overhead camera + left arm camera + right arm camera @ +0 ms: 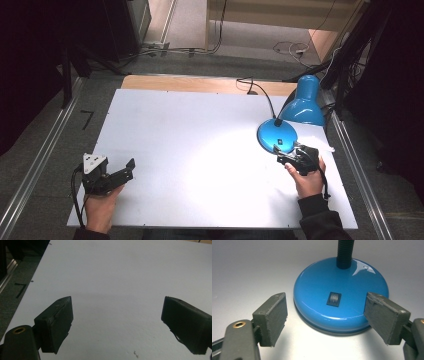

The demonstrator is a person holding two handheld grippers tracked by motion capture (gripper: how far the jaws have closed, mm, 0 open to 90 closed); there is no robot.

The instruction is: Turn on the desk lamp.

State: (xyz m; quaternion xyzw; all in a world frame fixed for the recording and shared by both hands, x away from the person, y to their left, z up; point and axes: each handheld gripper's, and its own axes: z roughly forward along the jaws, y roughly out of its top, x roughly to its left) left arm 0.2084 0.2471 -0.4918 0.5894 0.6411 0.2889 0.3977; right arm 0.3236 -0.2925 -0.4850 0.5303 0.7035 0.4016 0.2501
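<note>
Desk lamp (292, 117): blue, standing at the right side of the white surface (200, 150), toward the far edge; lit, casting a bright pool on the surface in front of it.
Lamp base (340, 292): round, glossy blue dome, flat on the surface; seen in the high view (277, 135) just ahead of the right gripper.
Rocker switch (334, 299): small black rectangle set in the near slope of the base, lying between the two jaws in the right gripper view.
Gooseneck (344, 252): black, ribbed, rising from the far part of the base; curving up in the high view (267, 100) to the shade.
Shade (303, 102): blue, bell-shaped, behind and to the right of the base, mouth turned down.
Power cord (247, 82): black, running off the far edge of the surface.
Right gripper (325, 315): jaws spread wide, holding nothing, one on each side of the near rim of the base, not touching it; held in the right hand (307, 180) at the near right of the surface.
Left gripper (117, 317): jaws spread wide, holding nothing, over bare white surface; held in the left hand (100, 205) at the near left corner, well apart from the lamp.
Grey plate (94, 162): three-cornered, on top of the left gripper.
</note>
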